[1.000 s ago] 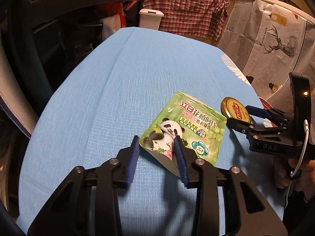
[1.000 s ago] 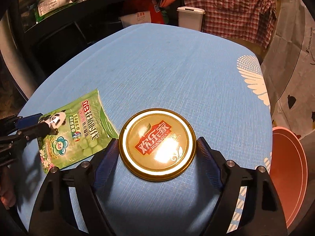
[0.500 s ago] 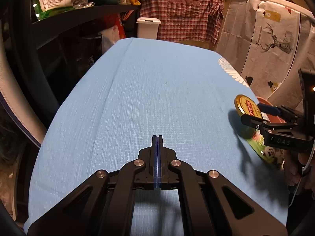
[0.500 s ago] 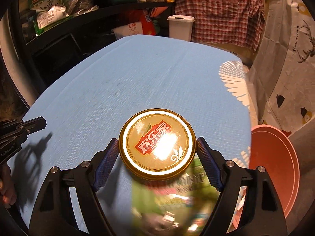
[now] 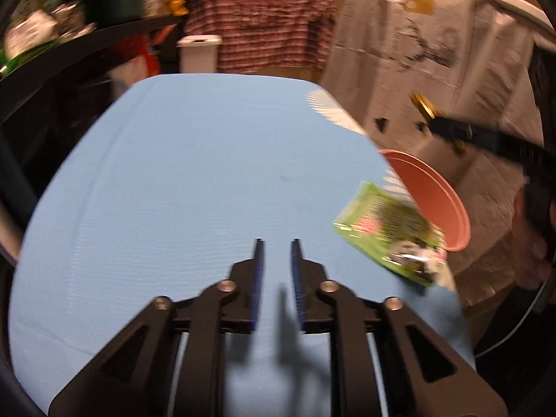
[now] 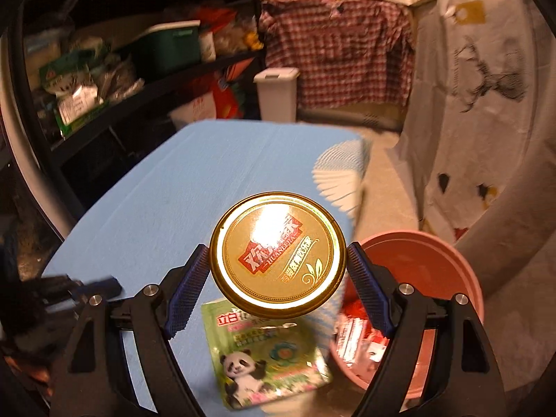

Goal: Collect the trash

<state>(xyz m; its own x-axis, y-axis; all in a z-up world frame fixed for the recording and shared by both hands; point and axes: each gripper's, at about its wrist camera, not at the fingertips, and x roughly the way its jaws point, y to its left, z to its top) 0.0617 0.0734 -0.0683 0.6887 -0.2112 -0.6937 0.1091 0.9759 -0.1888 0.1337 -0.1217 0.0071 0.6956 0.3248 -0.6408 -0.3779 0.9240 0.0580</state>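
Over the blue table [image 5: 194, 180], the left gripper [image 5: 277, 253] holds nothing; its jaws, a narrow gap apart, have just been opening. Off to its right, the green panda sachet [image 5: 389, 232] lies at the table's right edge, just beside the pink bin [image 6: 448, 253]. Directly above the sachet, the right gripper [image 6: 278, 264] clamps a gold jar lid [image 6: 278, 250] between wide-set pads.

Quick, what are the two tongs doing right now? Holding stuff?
Left tongs: open a little, just been opening, nothing between them.
Right tongs: closed on the gold jar lid, lifted above the blue table.
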